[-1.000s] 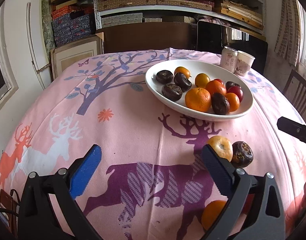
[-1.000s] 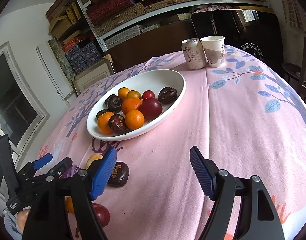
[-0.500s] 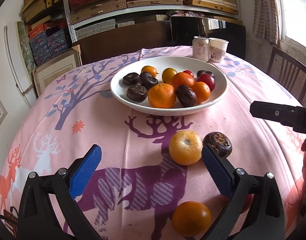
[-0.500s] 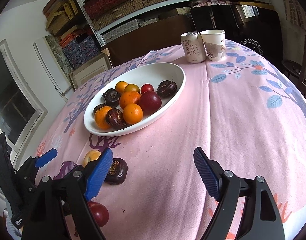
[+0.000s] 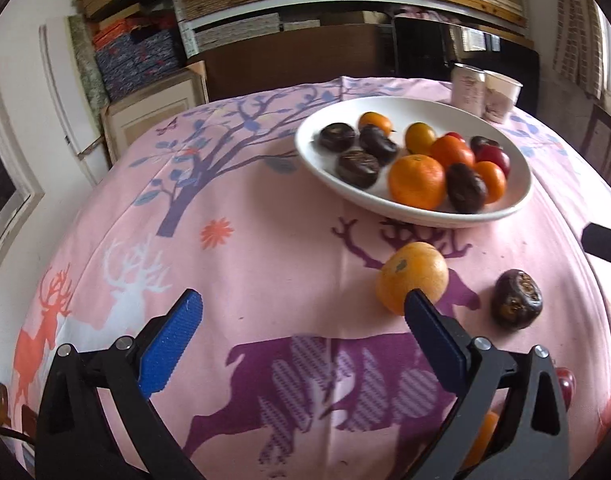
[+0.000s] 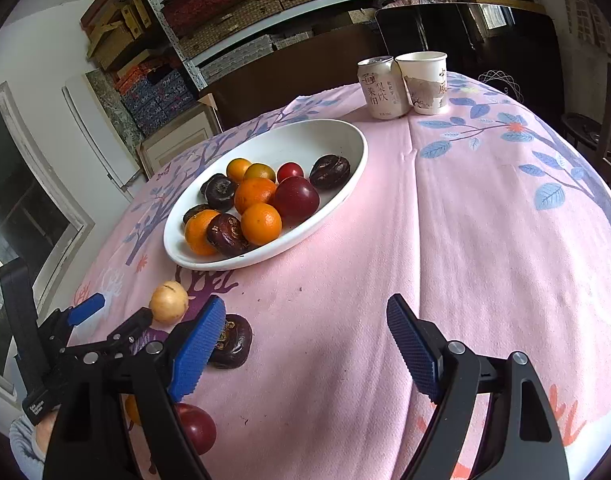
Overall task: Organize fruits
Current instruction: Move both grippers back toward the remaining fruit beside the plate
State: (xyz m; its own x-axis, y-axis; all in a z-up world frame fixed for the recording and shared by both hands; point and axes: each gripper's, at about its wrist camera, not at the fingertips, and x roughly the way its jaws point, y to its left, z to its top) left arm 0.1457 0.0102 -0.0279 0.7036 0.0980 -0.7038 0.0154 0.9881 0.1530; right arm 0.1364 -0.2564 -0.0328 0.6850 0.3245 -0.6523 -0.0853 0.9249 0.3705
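Both blue-padded grippers, left gripper point(image 5: 301, 312) and right gripper point(image 6: 305, 320), hung wide open and empty near a loose round orange tangerine point(image 5: 412, 278), likely next to be grasped for the far white oval ceramic bowl point(image 5: 517, 196).

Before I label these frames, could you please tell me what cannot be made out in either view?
- Left wrist view: a loose orange fruit near the bottom edge, mostly hidden by the left gripper.
- Left wrist view: a dark red round fruit, hidden behind that gripper's frame.
- Right wrist view: the orange fruit shows only a sliver behind the right gripper.
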